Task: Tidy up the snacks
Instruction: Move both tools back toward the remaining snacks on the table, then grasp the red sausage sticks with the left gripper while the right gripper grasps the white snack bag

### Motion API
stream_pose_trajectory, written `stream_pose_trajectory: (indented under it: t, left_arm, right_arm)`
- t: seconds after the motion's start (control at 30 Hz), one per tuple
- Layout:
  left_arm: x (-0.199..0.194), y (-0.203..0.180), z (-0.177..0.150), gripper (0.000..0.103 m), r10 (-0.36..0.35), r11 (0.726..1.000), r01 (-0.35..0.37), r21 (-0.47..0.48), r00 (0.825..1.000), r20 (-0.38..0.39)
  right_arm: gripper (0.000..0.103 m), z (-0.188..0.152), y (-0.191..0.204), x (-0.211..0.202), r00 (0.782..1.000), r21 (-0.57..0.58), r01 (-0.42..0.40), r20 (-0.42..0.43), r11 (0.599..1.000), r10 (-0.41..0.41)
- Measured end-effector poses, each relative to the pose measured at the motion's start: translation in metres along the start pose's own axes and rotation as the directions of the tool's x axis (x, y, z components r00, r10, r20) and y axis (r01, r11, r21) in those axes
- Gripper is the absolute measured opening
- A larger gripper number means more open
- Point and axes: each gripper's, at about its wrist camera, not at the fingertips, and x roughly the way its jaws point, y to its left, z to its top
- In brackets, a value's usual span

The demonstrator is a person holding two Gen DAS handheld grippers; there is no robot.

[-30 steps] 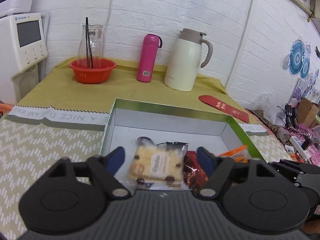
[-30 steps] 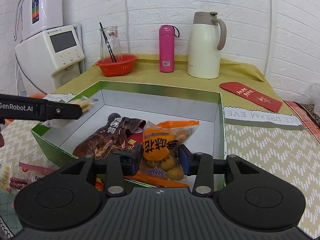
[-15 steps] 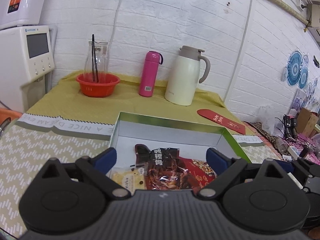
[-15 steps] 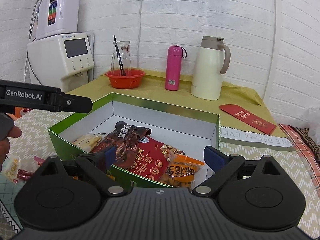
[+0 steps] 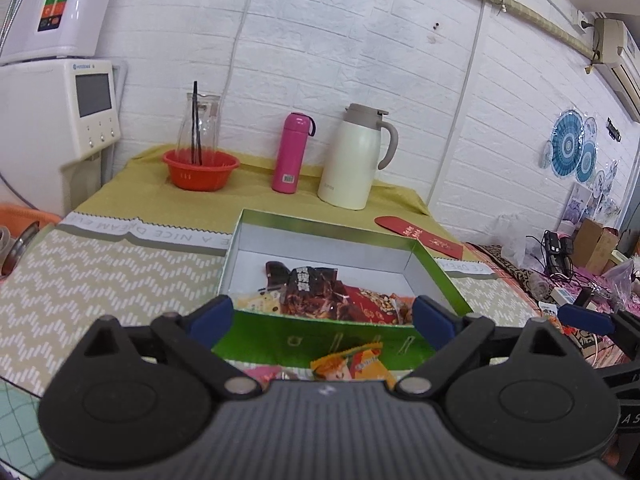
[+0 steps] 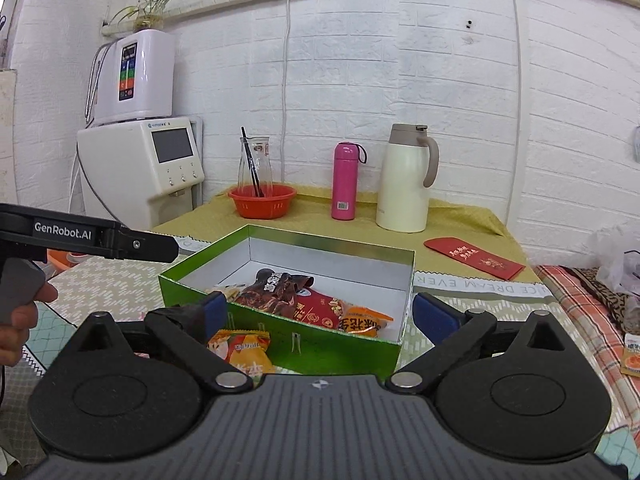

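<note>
A green box with a white inside stands on the patterned cloth. In it lie a dark brown packet, a red packet, a pale cake packet and an orange packet. Another orange packet lies on the table against the box's near wall and also shows in the right wrist view. My left gripper is open and empty, just short of the box. My right gripper is open wide and empty, also in front of the box.
At the back stand an orange basin holding a glass carafe, a pink bottle and a cream jug. A red envelope lies at the right. A white appliance stands at the left. A hand holds the left gripper's handle.
The left gripper let go of the cake packet and the right gripper let go of the orange packet; both now lie in the box. Both grippers opened and drew back from the box.
</note>
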Motion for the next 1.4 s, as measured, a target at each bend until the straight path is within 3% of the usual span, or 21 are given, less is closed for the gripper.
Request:
stream_pose_trajectory:
  t: [0.1,0.3,0.5,0.83,1.03,1.17,1.3,1.4]
  left_arm:
    - [-0.009,0.001,-0.023,0.094,0.010,1.000,-0.010,-0.007,1.000,-0.003]
    - [-0.011,0.011,-0.067,0.094,0.011,0.997,-0.019,-0.079,0.994,-0.105]
    - [-0.017,0.021,-0.091,0.094,0.030,0.993,-0.047,-0.107,0.988,-0.154]
    - [-0.023,0.029,-0.092,0.094,0.044,0.990,-0.063,-0.123,0.987,-0.153]
    - [-0.020,0.031,-0.090,0.094,0.038,0.993,-0.055,-0.106,0.987,-0.157]
    - [-0.015,0.040,-0.077,0.094,0.036,0.999,-0.039,-0.016,0.991,-0.130]
    - [0.003,0.066,-0.057,0.094,-0.018,0.997,0.028,0.071,0.990,-0.138]
    - [0.026,0.087,-0.043,0.094,-0.079,0.992,0.096,0.081,0.979,-0.190]
  right_arm:
    - [0.103,-0.017,0.006,-0.008,1.000,0.012,0.019,-0.014,1.000,-0.019]
    - [0.103,-0.048,0.018,-0.003,0.995,0.044,0.008,-0.102,0.999,-0.004]
    - [0.103,-0.069,0.029,0.008,0.987,0.068,0.011,-0.159,0.998,-0.001]
    - [0.103,-0.082,0.056,0.027,0.980,-0.041,0.028,-0.197,0.999,-0.035]
    - [0.099,-0.081,0.062,0.020,0.979,-0.076,-0.041,-0.203,0.996,0.025]
    - [0.099,-0.082,0.066,0.009,0.972,-0.093,-0.111,-0.219,0.989,0.089]
    - [0.099,-0.084,0.067,0.002,0.970,-0.068,-0.132,-0.216,0.989,0.114]
    - [0.099,-0.083,0.067,0.003,0.969,-0.049,-0.126,-0.221,0.991,0.112]
